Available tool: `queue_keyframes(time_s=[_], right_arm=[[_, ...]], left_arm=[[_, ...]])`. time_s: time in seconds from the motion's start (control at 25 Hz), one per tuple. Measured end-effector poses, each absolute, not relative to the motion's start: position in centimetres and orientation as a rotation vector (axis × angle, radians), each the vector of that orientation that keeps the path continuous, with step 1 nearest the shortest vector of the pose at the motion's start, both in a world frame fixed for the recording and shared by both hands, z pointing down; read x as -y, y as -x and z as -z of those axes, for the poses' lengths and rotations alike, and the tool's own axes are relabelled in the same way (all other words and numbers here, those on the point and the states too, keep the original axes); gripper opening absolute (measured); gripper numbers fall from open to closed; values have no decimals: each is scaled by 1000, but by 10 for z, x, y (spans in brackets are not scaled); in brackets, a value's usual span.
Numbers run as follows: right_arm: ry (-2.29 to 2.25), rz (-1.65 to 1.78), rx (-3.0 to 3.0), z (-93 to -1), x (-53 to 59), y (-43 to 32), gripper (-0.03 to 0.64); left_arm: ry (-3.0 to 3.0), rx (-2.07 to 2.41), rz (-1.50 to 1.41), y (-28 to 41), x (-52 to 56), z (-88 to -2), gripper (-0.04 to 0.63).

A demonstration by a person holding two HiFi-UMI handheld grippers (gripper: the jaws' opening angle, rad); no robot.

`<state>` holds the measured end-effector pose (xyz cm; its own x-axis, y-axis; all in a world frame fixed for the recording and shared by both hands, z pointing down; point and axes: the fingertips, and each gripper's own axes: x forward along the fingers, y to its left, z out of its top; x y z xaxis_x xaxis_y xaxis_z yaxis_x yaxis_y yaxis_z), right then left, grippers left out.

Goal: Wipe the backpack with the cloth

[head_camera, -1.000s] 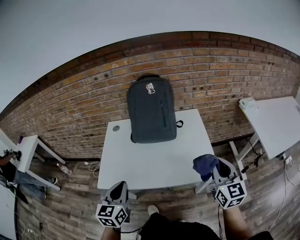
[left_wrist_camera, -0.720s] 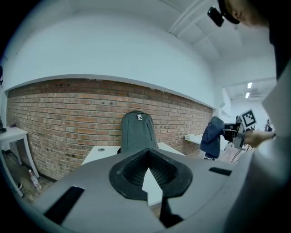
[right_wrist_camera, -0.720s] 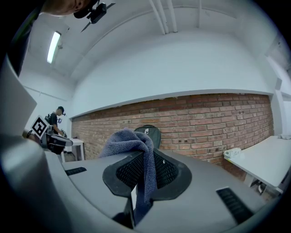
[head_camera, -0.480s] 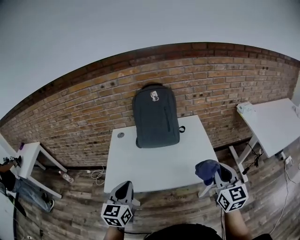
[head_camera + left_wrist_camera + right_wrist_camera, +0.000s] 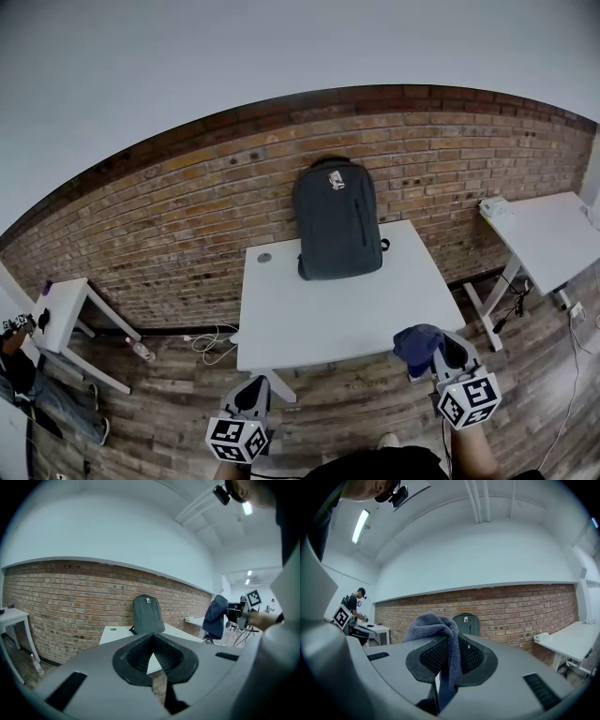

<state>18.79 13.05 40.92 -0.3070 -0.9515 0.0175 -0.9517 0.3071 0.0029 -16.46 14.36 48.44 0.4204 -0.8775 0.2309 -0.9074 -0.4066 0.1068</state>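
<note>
One dark grey backpack (image 5: 338, 220) stands upright at the far edge of the middle white table (image 5: 328, 323), against the brick wall (image 5: 187, 216). Two more white tables stand well apart, right (image 5: 553, 234) and left (image 5: 61, 305). The right gripper (image 5: 439, 354) clamps one blue cloth (image 5: 415, 342), near the table's front edge. The left gripper (image 5: 152, 672) has its jaws pressed together, empty.
</note>
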Motion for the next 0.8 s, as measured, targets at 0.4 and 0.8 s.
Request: queue_keyframes(time_s=[0.4,0.8], right_arm=[[-1789,-22,2498,-408,-196,-111,43],[-1780,-24,2501,-400,-246,-86,43]], left_arm=[[-2390,1517,-180,234,-216,-513,-3],[-2404,1441,-181,239,-261,-525,-3]])
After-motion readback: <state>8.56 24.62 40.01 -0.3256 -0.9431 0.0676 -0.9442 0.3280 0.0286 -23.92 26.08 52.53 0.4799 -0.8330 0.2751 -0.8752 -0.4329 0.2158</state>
